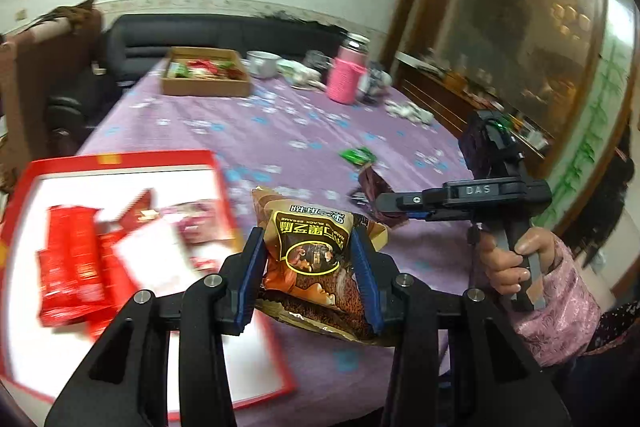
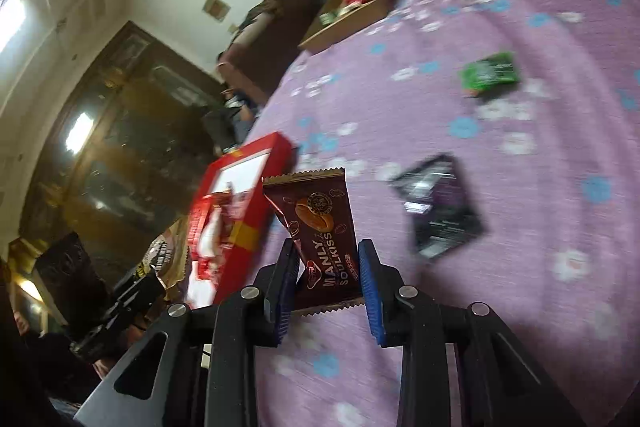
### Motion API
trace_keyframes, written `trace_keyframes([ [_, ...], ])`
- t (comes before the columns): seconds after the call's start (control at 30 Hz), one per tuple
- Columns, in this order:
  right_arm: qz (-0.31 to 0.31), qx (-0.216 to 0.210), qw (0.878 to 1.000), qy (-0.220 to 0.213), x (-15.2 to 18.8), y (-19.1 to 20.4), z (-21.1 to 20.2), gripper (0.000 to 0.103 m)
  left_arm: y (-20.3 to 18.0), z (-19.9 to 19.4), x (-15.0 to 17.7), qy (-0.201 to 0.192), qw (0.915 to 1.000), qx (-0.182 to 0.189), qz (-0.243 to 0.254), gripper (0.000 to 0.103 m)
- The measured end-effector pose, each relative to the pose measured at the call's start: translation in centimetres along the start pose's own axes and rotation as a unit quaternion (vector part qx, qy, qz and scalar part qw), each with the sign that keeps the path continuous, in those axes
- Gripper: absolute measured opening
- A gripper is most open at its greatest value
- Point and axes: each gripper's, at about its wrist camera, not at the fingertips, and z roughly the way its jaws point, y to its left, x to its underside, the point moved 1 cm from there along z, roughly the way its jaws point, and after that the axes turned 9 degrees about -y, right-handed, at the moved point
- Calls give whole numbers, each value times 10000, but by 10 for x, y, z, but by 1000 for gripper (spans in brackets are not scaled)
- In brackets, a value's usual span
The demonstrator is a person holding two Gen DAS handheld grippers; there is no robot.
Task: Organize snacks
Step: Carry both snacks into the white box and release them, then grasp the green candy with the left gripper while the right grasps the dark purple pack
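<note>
My left gripper is shut on a brown black-sesame snack packet, held above the table beside a red box with a white inside that holds red packets. My right gripper is shut on a dark red Manly Soulkiss packet, held upright over the purple tablecloth, just right of the red box. The right gripper also shows in the left wrist view, with that packet in its jaws. A green packet and a dark purple packet lie on the cloth.
A wooden tray of snacks stands at the far side, with a white bowl, a pink-sleeved flask and cups beside it. The green packet lies mid-table. A dark sofa is behind the table, a cabinet to the right.
</note>
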Motion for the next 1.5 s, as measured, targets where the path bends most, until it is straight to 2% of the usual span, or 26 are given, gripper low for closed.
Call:
trace_keyframes([
  [0.17, -63, -523, 9983, 238, -5, 40, 36, 30, 39, -24, 0, -230, 9974, -650, -218, 41],
  [0.3, -260, -669, 9964, 445, -6, 73, 66, 30, 68, -39, -1, -377, 9921, -1140, -356, 41],
  [0.47, -496, -806, 9924, 790, -1, 110, 106, 30, 96, -47, 2, -432, 9862, -1501, -557, 41],
  [0.73, -798, -790, 9863, 1211, 16, 147, 154, 30, 119, -43, 9, -360, 9825, -1670, -745, 41],
  [0.97, -1035, -529, 9842, 1339, 15, 160, 188, 30, 128, -37, 10, -211, 9810, -1767, -773, 41],
  [1.07, -1173, -271, 9831, 1380, 17, 159, 204, 30, 134, -32, 11, -82, 9779, -1915, -834, 42],
  [1.17, -1261, -151, 9834, 1293, 16, 161, 214, 34, 136, -30, 8, -37, 9715, -2243, -762, 46],
  [1.2, -1291, -138, 9841, 1215, 14, 162, 214, 34, 137, -31, 8, -54, 9699, -2324, -720, 50],
  [1.23, -1308, -197, 9850, 1110, 10, 163, 211, 36, 137, -32, 6, -92, 9663, -2489, -646, 60],
  [1.3, -1237, -457, 9865, 975, 4, 165, 201, 49, 134, -36, 3, -189, 9615, -2687, -549, 74],
  [1.37, -1164, -712, 9883, 673, -8, 161, 184, 56, 127, -39, -1, -338, 9575, -2840, -365, 75],
  [1.43, -1146, -730, 9902, 322, -23, 151, 164, 57, 115, -38, -6, -406, 9586, -2813, -179, 75],
  [1.5, -1140, -713, 9909, 23, -38, 135, 140, 62, 100, -34, -9, -430, 9643, -2613, -2, 77],
])
